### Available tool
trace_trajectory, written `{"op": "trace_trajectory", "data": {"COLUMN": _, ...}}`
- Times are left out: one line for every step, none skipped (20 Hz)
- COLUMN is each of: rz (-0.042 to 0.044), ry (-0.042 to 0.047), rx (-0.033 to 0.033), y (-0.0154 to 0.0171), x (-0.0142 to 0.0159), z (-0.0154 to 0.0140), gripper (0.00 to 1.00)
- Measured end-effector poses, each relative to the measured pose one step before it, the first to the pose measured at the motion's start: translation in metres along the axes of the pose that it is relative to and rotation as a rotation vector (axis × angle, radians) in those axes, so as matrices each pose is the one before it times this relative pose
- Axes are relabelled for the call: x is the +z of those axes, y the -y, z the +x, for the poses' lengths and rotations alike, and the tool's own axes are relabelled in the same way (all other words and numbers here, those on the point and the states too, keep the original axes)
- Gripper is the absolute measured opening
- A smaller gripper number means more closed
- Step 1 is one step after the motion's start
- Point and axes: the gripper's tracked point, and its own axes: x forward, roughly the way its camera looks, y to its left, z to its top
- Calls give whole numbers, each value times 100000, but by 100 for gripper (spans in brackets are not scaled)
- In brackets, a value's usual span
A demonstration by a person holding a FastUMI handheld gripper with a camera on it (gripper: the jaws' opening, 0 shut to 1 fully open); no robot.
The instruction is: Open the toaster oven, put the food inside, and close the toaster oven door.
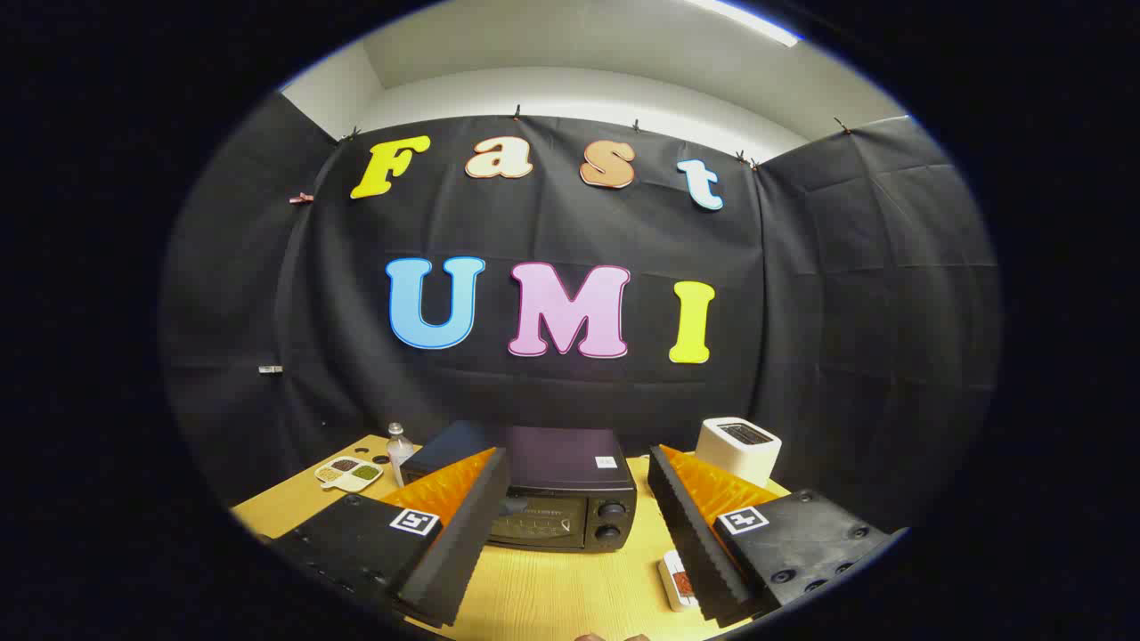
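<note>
Gripper view: the hand-held gripper hangs wide open, holding nothing. Between and beyond its fingers, the toaster oven sits mid-surface, door closed. A small food tray lies beside one finger; a divided dish holding brown and green fillings sits near the far corner.

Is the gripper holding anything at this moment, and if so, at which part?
Nothing is held. The gripper is open, its fingers spread wide with only bare table between them. The toaster oven stands ahead, its door closed.
</note>
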Motion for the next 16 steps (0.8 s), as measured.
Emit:
{"op": "trace_trajectory", "data": {"rz": -55, "ry": -275, "rx": -123, "y": 57, "x": -129, "z": -53, "gripper": 97}}
{"op": "trace_trajectory", "data": {"rz": -119, "ry": -260, "rx": 16, "y": 99, "x": -186, "z": -82, "gripper": 97}}
{"op": "trace_trajectory", "data": {"rz": -159, "ry": -335, "rx": 86, "y": 71, "x": -158, "z": -22, "gripper": 97}}
{"op": "trace_trajectory", "data": {"rz": -121, "ry": -618, "rx": 76, "y": 71, "x": -251, "z": 29, "gripper": 97}}
{"op": "trace_trajectory", "data": {"rz": -33, "ry": -1277, "rx": 89, "y": 6, "x": -292, "z": 25, "gripper": 97}}
{"op": "trace_trajectory", "data": {"rz": 65, "ry": -860, "rx": 297, "y": -101, "x": -300, "z": -24, "gripper": 97}}
{"op": "trace_trajectory", "data": {"rz": 97, "ry": -450, "rx": 31, "y": -66, "x": -198, "z": 10, "gripper": 97}}
{"op": "trace_trajectory", "data": {"rz": 27, "ry": -211, "rx": 2, "y": -15, "x": -39, "z": -16, "gripper": 97}}
{"op": "trace_trajectory", "data": {"rz": -88, "ry": -267, "rx": 224, "y": -92, "x": -38, "z": 32, "gripper": 97}}
{"op": "trace_trajectory", "data": {"rz": -265, "ry": -255, "rx": 261, "y": -164, "x": -168, "z": 72, "gripper": 97}}
{"op": "trace_trajectory", "data": {"rz": -367, "ry": -45, "rx": 136, "y": -134, "x": -7, "z": -60, "gripper": 97}}
{"op": "trace_trajectory", "data": {"rz": -205, "ry": 47, "rx": 233, "y": -138, "x": 9, "z": -50, "gripper": 97}}
{"op": "trace_trajectory", "data": {"rz": -52, "ry": 50, "rx": 256, "y": -142, "x": 63, "z": 46, "gripper": 97}}
{"op": "trace_trajectory", "data": {"rz": 21, "ry": 40, "rx": 259, "y": -162, "x": -67, "z": 76, "gripper": 97}}
{"op": "trace_trajectory", "data": {"rz": 195, "ry": 67, "rx": 337, "y": -208, "x": 36, "z": 50, "gripper": 97}}
{"op": "trace_trajectory", "data": {"rz": 79, "ry": 82, "rx": 306, "y": -191, "x": -1, "z": 95, "gripper": 97}}
